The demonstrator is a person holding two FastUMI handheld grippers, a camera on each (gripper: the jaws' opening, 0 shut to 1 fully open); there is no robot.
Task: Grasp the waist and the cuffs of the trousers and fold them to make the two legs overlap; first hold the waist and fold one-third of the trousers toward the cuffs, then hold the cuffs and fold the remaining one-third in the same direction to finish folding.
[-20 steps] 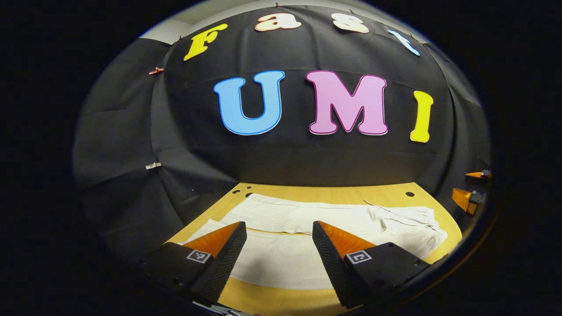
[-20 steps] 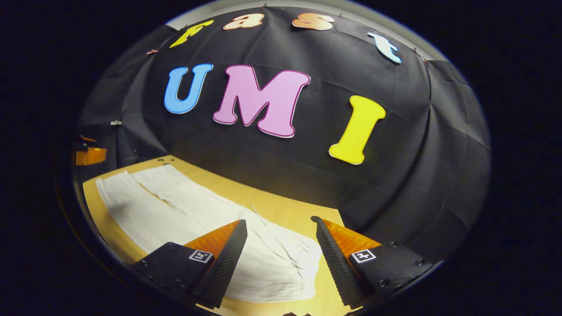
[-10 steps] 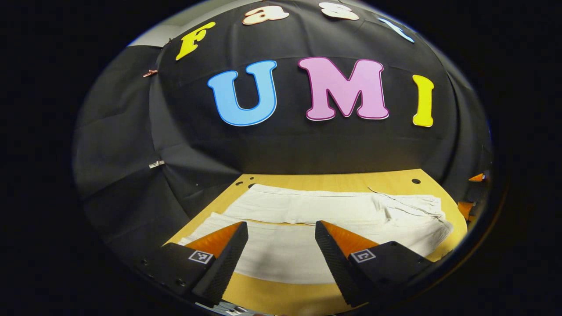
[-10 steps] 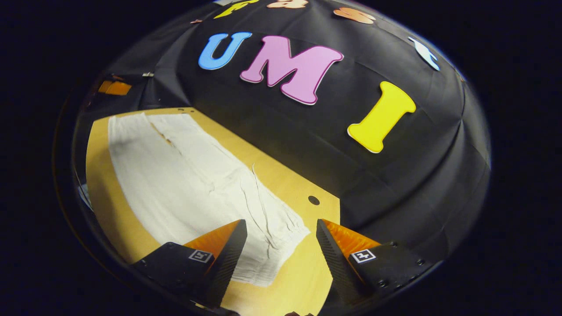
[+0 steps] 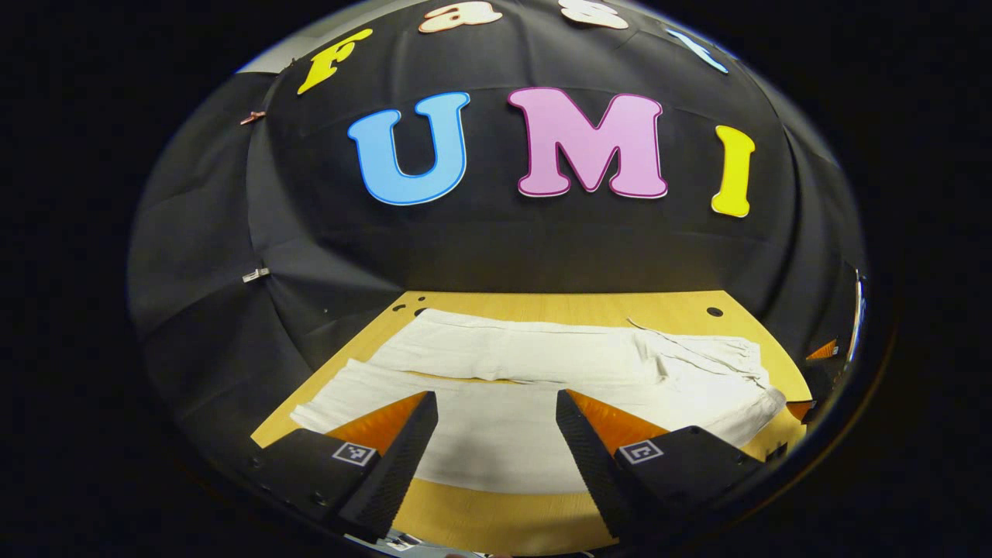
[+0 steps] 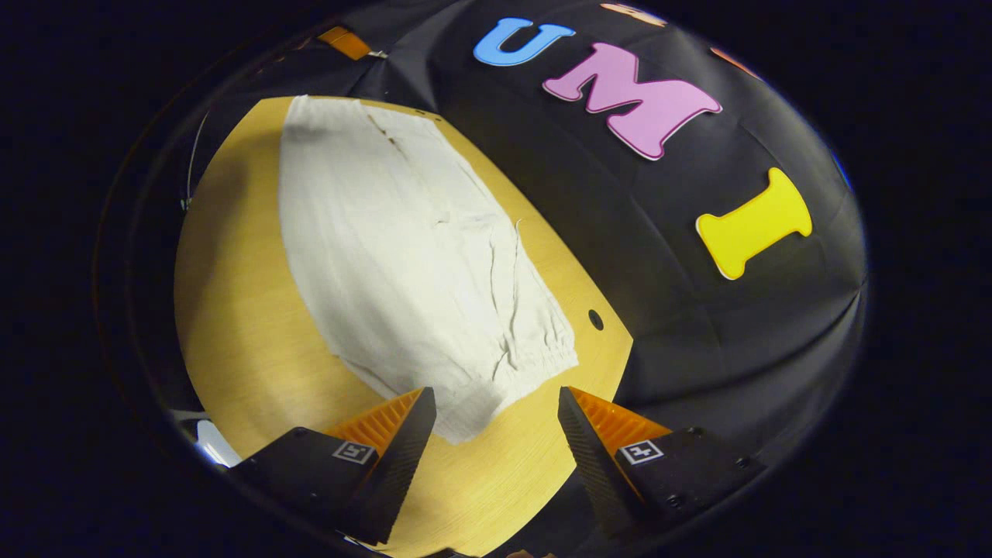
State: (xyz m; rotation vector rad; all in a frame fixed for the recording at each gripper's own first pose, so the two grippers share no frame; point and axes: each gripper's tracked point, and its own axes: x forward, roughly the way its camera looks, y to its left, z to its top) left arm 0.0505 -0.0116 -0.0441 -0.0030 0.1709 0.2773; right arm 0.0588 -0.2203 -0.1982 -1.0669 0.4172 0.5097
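Both grippers lining up over the trousers, nothing grabbed yet

Trousers [image 5: 542, 387] lie flat on the table [image 6: 232, 325], legs side by side; left gripper [image 5: 496, 434] and right gripper [image 6: 496, 430] hover fingers apart, right near the waist [image 6: 535, 356].

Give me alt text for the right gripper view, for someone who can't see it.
The right gripper, open and empty, hovers over the gathered waist of white trousers lying flat on a wooden table. The legs stretch away toward the black cloth wall.
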